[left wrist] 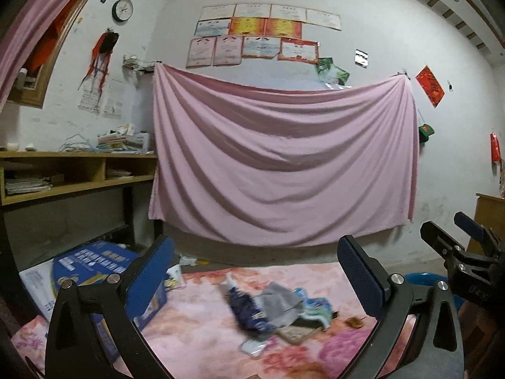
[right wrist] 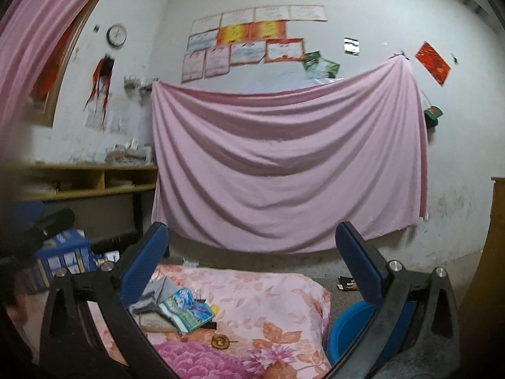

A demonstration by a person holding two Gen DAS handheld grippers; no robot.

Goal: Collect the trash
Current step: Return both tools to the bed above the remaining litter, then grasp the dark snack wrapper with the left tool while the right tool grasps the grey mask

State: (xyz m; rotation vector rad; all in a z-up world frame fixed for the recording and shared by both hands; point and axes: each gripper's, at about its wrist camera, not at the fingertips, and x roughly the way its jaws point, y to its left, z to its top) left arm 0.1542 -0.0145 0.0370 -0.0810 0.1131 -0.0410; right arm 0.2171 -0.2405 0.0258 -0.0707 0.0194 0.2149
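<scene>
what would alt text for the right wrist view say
An open, empty claw points over a pink floral blanket strewn with wrappers, toward a pink sheet hung on the wall; a blue basin sits right.

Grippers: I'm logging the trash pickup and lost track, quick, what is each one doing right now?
Left gripper: open, nothing between its fingers.
Right gripper: open, holding nothing; the wrappers lie on the floral blanket.
</scene>
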